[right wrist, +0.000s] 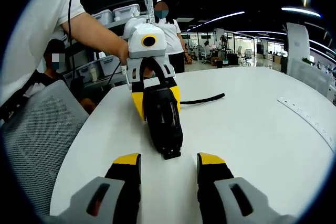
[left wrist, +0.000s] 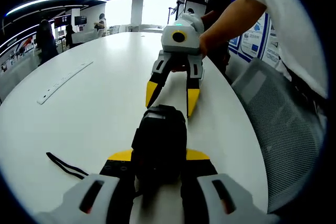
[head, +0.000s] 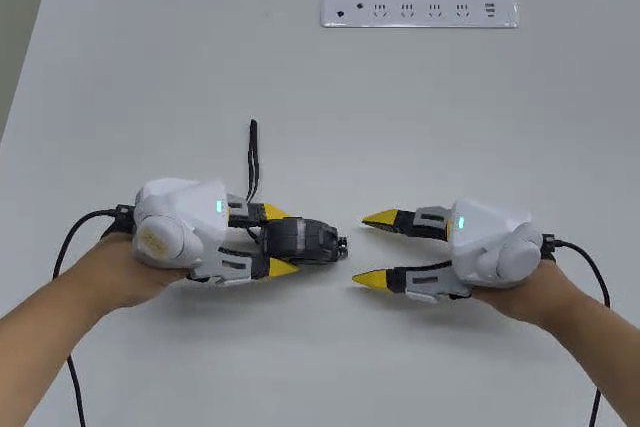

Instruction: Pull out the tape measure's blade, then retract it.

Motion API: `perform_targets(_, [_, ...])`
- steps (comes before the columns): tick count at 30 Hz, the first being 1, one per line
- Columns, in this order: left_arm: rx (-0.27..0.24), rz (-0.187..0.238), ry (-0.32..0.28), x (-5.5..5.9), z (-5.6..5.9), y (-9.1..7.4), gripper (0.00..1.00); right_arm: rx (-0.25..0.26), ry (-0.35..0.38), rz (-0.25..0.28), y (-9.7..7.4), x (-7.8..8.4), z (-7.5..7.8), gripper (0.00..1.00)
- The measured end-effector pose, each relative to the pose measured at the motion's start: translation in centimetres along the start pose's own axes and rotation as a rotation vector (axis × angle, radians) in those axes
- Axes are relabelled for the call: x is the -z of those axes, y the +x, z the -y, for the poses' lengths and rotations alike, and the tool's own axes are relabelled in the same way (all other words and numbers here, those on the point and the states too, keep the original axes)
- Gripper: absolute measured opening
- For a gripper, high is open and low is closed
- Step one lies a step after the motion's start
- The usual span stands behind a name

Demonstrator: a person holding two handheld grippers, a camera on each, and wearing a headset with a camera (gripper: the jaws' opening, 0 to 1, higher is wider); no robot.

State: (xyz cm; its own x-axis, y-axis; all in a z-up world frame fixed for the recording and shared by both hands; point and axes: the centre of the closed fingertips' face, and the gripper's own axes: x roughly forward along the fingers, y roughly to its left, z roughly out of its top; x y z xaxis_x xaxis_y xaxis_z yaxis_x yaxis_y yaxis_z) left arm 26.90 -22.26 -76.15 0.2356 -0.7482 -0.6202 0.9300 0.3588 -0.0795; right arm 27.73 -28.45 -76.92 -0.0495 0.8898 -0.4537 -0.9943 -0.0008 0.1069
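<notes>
A black tape measure (head: 298, 240) lies on the white table, its black wrist strap (head: 252, 157) trailing away from it. My left gripper (head: 278, 240) is shut on the tape measure (left wrist: 159, 140), its yellow-tipped jaws pressed against both sides of the case. My right gripper (head: 373, 248) faces it from the right, open, a short gap from the case's end. In the right gripper view the tape measure (right wrist: 164, 116) lies just ahead of my open right gripper (right wrist: 169, 159), with the left gripper (right wrist: 155, 103) behind it. No blade shows outside the case.
A white power strip (head: 419, 12) lies at the far side of the table (head: 470, 117). Cables run back from both grippers along the person's arms. A grey mesh chair (left wrist: 273, 129) stands beside the table edge, and people stand in the background.
</notes>
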Motion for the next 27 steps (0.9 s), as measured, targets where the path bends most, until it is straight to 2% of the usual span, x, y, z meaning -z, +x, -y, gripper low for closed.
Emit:
perform_targets(4, [0.0, 0.001, 0.001, -0.2, 0.1, 0.0, 0.29, -0.005, -0.01, -0.002, 0.1, -0.2, -0.6, 0.41])
perform_targets(20, [0.001, 0.007, -0.001, -0.5, 0.2, -0.1, 0.29, -0.022, -0.008, 0.005, 1.5, 0.2, -0.1, 0.38])
perform_targets(27, [0.0, 0.005, 0.0, -0.4, 0.2, -0.1, 0.29, -0.029, -0.014, 0.001, 1.9, 0.4, 0.1, 0.33])
